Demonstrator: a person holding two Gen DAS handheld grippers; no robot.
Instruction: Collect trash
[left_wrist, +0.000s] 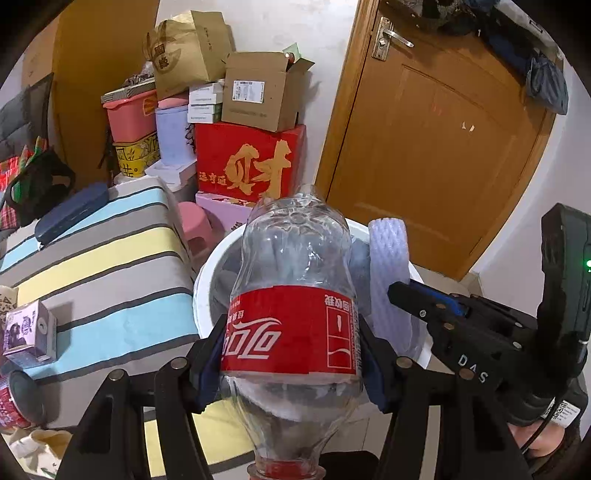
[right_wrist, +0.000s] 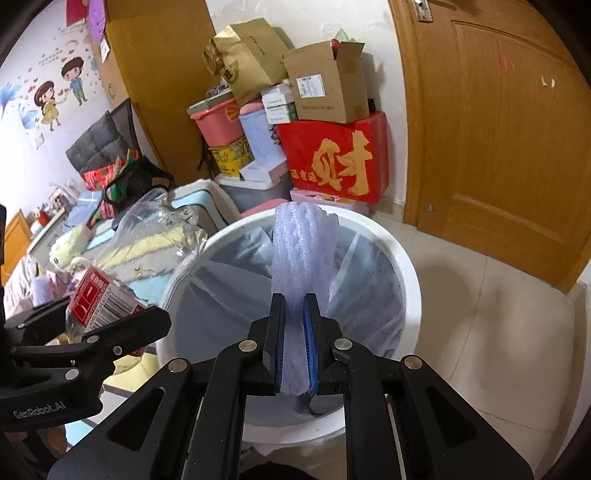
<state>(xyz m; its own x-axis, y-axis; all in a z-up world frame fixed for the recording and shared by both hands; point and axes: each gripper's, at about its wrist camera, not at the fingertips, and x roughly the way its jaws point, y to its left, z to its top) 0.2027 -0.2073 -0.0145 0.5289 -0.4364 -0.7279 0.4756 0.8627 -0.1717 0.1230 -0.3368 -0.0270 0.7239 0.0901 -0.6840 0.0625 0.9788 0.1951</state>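
My left gripper (left_wrist: 291, 350) is shut on an empty clear Coca-Cola bottle (left_wrist: 295, 288) with a red label, held base-forward over the near rim of a white trash bin (left_wrist: 201, 291). My right gripper (right_wrist: 294, 339) is shut on a pale lavender foam net sleeve (right_wrist: 303, 251) and holds it upright above the bin (right_wrist: 410, 284), which is lined with a grey bag. The sleeve (left_wrist: 391, 266) and right gripper (left_wrist: 428, 306) show at right in the left wrist view. The bottle (right_wrist: 147, 240) and left gripper (right_wrist: 110, 332) show at left in the right wrist view.
A striped cloth-covered table (left_wrist: 103, 243) stands left of the bin, with a small carton (left_wrist: 31, 332) and a can (left_wrist: 14, 398) on it. Stacked boxes, a red box (left_wrist: 247, 162), and a pink stool (left_wrist: 195, 225) stand behind. A wooden door (left_wrist: 436, 140) is at right.
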